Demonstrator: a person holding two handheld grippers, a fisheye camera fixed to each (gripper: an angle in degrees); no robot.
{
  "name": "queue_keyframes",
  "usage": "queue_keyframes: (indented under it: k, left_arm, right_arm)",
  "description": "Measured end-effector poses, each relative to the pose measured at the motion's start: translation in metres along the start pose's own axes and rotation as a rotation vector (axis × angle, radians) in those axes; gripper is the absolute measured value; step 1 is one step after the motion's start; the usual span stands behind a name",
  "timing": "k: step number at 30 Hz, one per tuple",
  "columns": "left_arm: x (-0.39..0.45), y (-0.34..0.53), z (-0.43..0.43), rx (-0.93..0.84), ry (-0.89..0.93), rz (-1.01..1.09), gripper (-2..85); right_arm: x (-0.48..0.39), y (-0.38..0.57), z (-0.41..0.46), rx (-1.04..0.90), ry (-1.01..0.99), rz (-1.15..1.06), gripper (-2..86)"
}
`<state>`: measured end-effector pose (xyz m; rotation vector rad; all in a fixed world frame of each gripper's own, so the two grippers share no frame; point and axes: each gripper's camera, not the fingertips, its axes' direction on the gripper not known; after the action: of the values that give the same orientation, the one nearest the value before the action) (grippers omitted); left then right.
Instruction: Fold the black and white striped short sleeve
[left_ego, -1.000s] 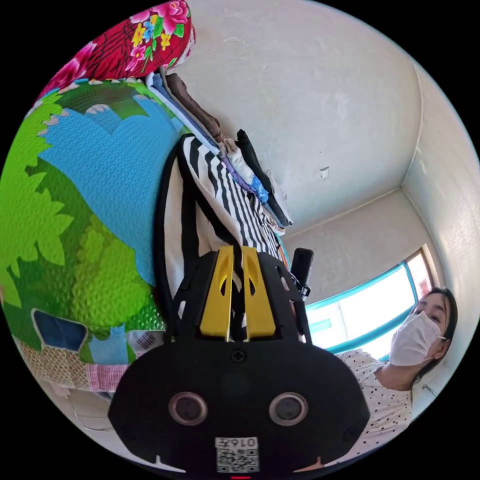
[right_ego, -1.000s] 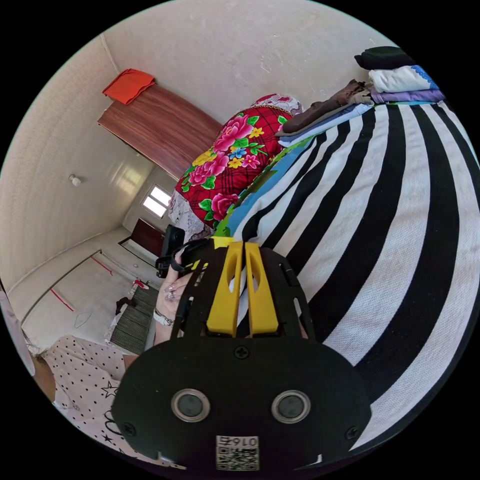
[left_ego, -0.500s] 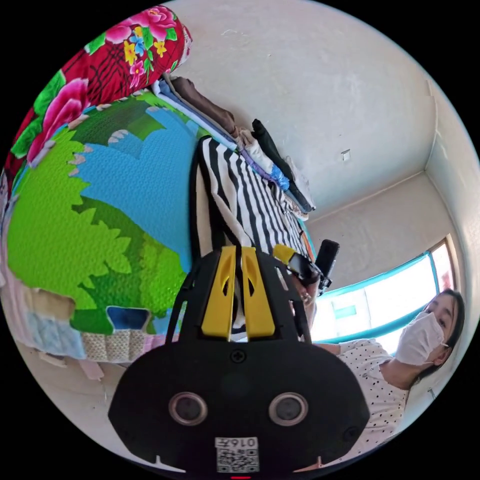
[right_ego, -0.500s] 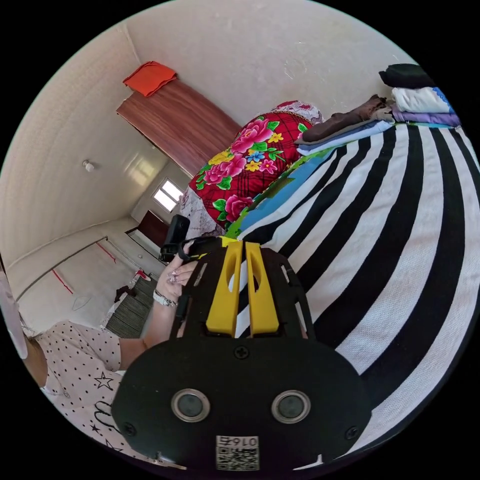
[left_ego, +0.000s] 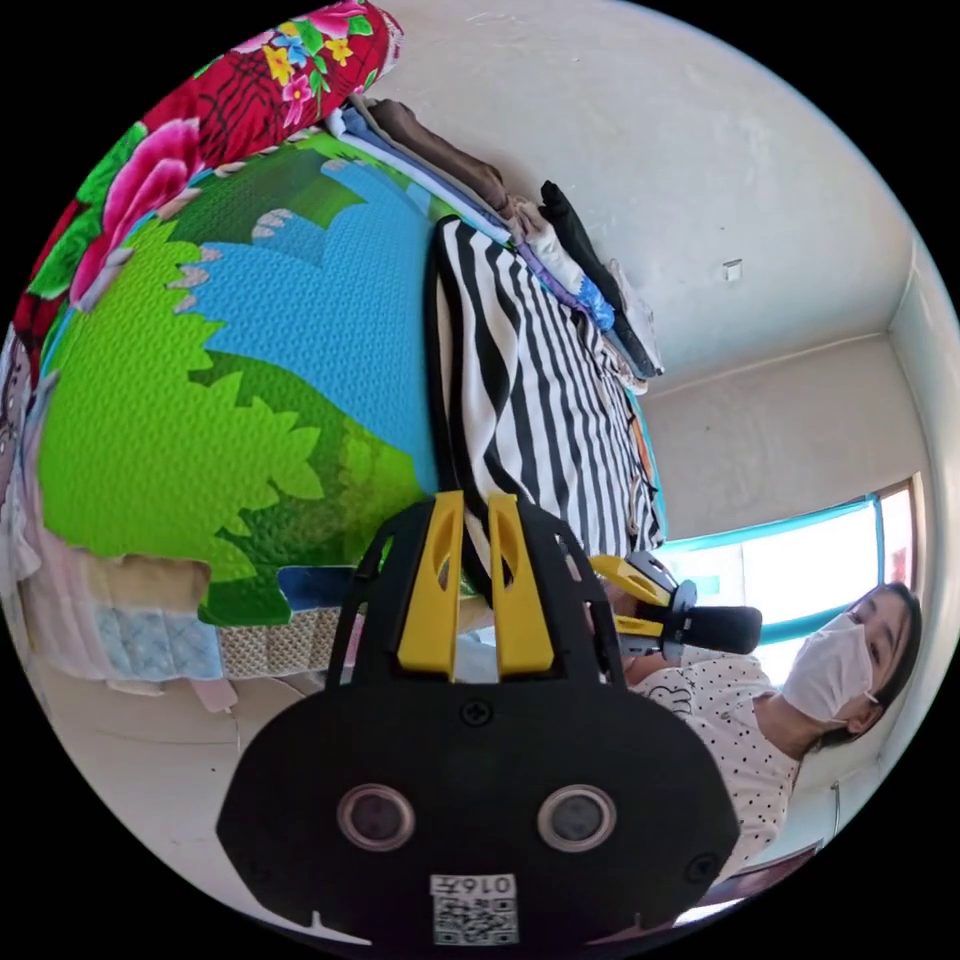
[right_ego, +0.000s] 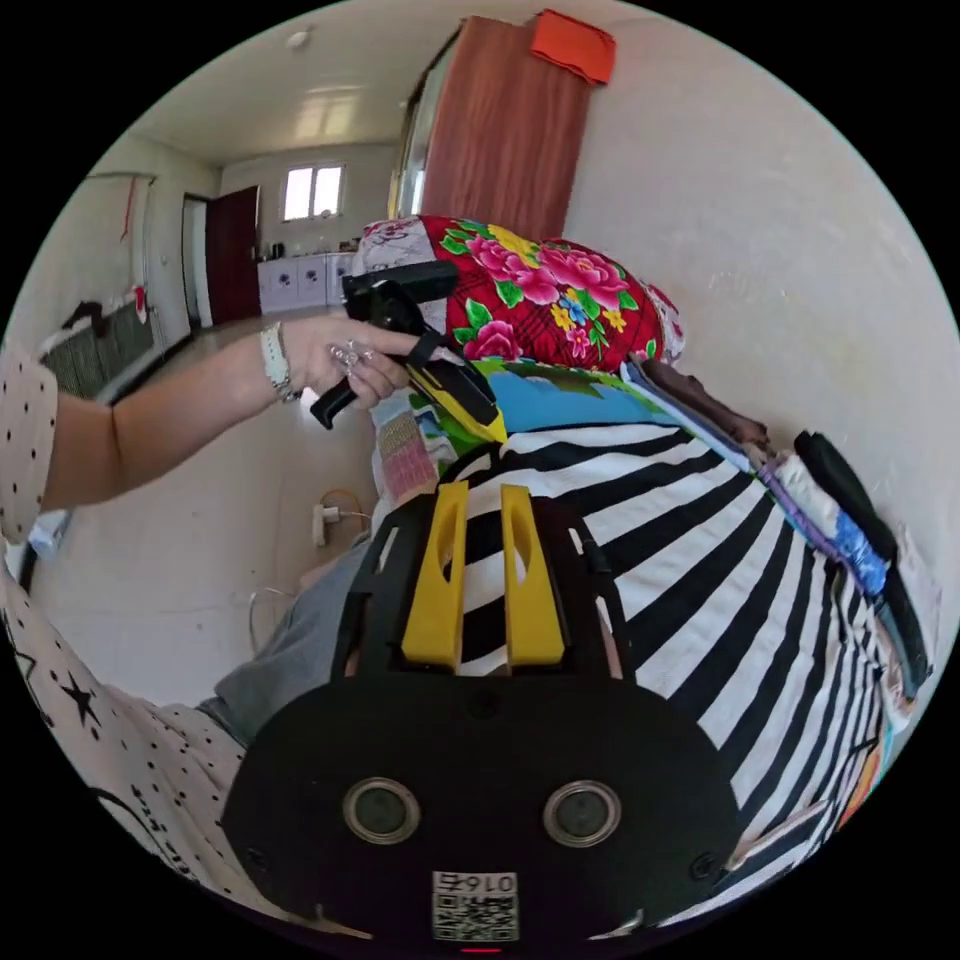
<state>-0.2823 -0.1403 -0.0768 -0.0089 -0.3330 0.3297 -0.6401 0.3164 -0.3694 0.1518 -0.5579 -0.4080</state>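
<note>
The black and white striped short sleeve lies spread on the colourful play mat, its black hem running down toward me. My left gripper hovers at the shirt's near corner, jaws slightly apart with the hem lying loosely between them. In the right gripper view this gripper touches that corner, held by a hand. My right gripper is open over the striped short sleeve, stripes showing through the gap. In the left gripper view this gripper stands open beside the shirt's lower edge.
A row of folded clothes lines the wall behind the shirt. The folded clothes also appear past it in the right gripper view. A red floral quilt sits at the mat's far end. The person is beside the mat. Bare floor lies to one side.
Both views have swung round. The shirt, held taut and lifted before, now lies flat on the mat. Both pairs of jaws have spread, and the right gripper has drawn back from the cloth.
</note>
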Motion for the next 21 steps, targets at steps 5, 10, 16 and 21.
queue_keyframes:
  k: [5,10,16,21]
  left_arm:
    - [-0.009,0.008,0.005,0.023,0.058,-0.006,4.4]
    - [-0.010,0.010,0.002,0.066,0.037,-0.020,0.4]
    - [0.004,0.001,-0.001,0.053,0.027,0.041,-0.8]
    - [-0.002,-0.001,0.010,0.031,0.049,0.026,0.9]
  right_arm:
    - [-0.041,-0.007,-0.002,-0.083,0.155,-0.094,9.0]
    - [-0.032,-0.007,-0.018,-0.069,0.189,0.079,2.6]
    - [0.009,0.006,-0.043,-0.057,0.037,0.340,0.5]
    - [0.028,0.020,-0.050,-0.097,-0.030,0.437,0.6]
